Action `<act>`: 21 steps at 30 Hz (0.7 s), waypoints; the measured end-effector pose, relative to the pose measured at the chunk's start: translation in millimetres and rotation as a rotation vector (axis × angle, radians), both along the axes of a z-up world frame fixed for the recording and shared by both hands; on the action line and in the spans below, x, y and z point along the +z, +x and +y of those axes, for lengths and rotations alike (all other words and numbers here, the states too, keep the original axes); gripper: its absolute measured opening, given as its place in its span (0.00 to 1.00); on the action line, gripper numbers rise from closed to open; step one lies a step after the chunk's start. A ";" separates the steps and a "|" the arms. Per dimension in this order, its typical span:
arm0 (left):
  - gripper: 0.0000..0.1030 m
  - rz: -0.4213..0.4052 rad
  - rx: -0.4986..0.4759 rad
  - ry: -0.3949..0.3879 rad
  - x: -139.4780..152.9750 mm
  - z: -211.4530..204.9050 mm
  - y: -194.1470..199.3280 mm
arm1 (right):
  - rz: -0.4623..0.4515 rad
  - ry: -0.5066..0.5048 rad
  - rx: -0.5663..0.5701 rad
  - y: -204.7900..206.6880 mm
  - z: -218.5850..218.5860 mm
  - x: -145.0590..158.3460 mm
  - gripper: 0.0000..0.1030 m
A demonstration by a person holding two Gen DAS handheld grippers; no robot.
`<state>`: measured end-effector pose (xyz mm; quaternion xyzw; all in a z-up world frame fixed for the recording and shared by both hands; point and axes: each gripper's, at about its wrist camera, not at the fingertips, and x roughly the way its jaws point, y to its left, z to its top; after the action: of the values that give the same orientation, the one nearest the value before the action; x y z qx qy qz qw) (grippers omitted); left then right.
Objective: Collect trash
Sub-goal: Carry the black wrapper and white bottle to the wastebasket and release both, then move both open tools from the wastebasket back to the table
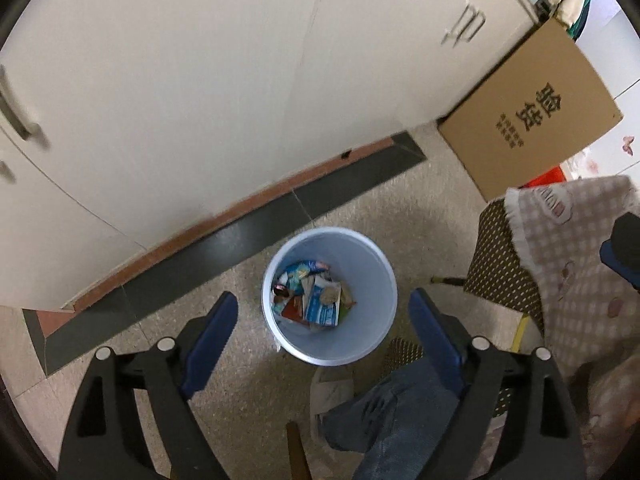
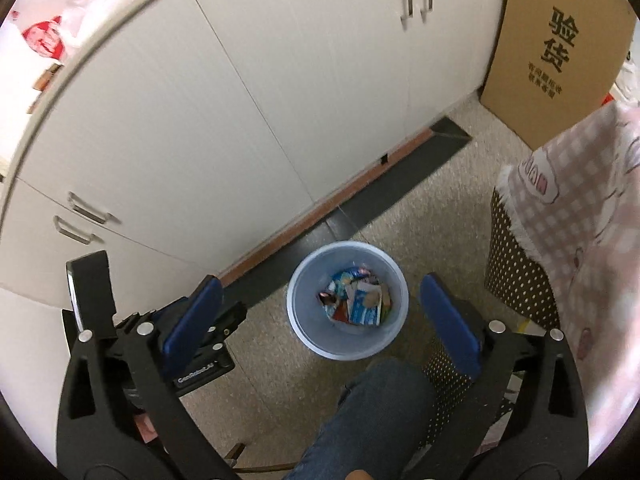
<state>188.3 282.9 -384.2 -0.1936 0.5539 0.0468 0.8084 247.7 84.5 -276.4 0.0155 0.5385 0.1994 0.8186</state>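
A light blue bin (image 1: 362, 344) stands on the speckled floor below both grippers. It holds a pile of trash (image 1: 312, 294): blue and white wrappers, a red packet and a small carton. My left gripper (image 1: 324, 320) is open and empty, high above the bin, its blue pads (image 1: 210, 330) spread either side of it. In the right wrist view the bin (image 2: 308, 340) and the trash (image 2: 358, 302) show again. My right gripper (image 2: 320, 316) is open and empty above it. The left gripper's body (image 2: 200, 344) shows behind the right gripper's left finger.
White cabinet doors (image 1: 200, 100) with a dark floor strip (image 1: 240, 236) run behind the bin. A large cardboard box (image 1: 532, 116) leans at the right. A dotted seat with a pink checked cloth (image 1: 576, 264) stands right of the bin. The person's jeans leg (image 1: 384, 420) is just below it.
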 end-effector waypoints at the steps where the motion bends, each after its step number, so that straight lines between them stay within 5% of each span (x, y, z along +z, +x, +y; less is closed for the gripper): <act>1: 0.83 -0.021 0.004 0.003 10.6 0.0 -2.9 | -0.020 0.013 0.010 -3.0 -1.3 9.1 0.94; 10: 0.84 -0.199 -0.022 0.024 96.8 -29.5 -14.3 | -0.175 0.091 0.007 -30.6 -39.7 80.4 0.94; 21: 0.84 -0.392 -0.136 0.029 181.1 -99.1 -27.3 | -0.296 0.145 -0.086 -63.4 -123.2 129.9 0.94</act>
<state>161.0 183.8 -203.1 -0.1498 0.3971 -0.0384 0.9047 184.3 -38.7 -146.5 0.0681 0.3949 0.2027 0.8935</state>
